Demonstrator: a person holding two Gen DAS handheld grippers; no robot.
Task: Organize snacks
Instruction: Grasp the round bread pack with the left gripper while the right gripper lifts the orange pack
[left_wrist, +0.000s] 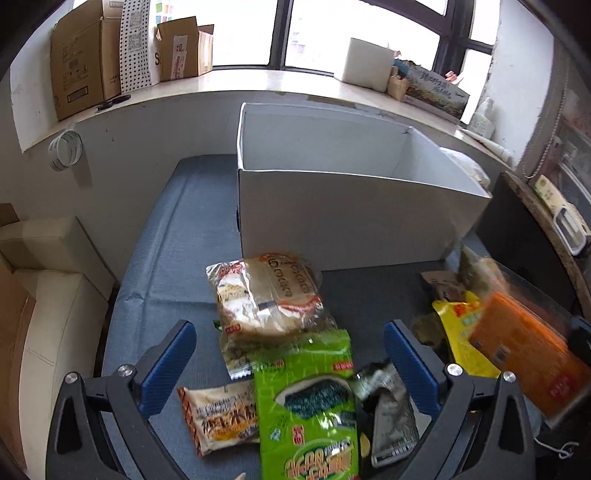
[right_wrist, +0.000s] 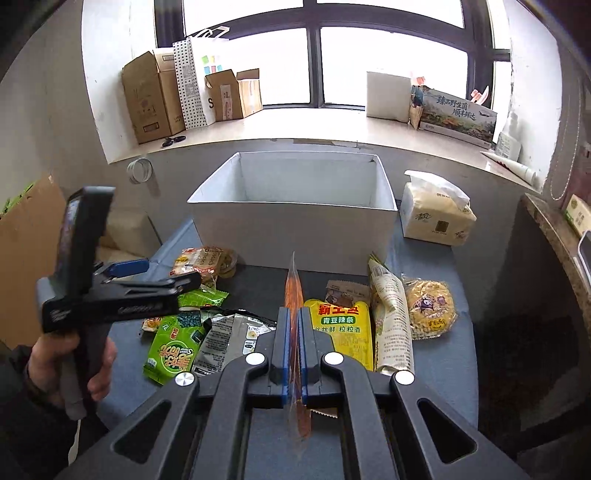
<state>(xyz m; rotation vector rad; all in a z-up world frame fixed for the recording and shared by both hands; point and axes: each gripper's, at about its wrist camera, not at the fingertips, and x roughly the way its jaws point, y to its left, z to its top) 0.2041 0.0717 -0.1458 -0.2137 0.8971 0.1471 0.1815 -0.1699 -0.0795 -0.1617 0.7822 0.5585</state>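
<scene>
A white open box (left_wrist: 343, 218) (right_wrist: 295, 229) stands at the back of the blue table, nothing visible inside. My left gripper (left_wrist: 290, 350) is open above a green snack bag (left_wrist: 306, 410) and a bread packet (left_wrist: 269, 299). My right gripper (right_wrist: 294, 325) is shut on an orange snack packet (right_wrist: 294, 291), held edge-on above the table; it shows blurred in the left wrist view (left_wrist: 524, 354). A yellow bag (right_wrist: 343, 332), a tall cream packet (right_wrist: 391, 325) and a noodle packet (right_wrist: 428, 306) lie to the right.
A tissue pack (right_wrist: 436, 210) sits right of the box. Cardboard boxes (right_wrist: 155, 99) and a white block (right_wrist: 388, 96) stand on the windowsill. A silver packet (left_wrist: 391, 417) and a beige packet (left_wrist: 221, 417) lie by the green bag. A dark counter (left_wrist: 535, 236) is at right.
</scene>
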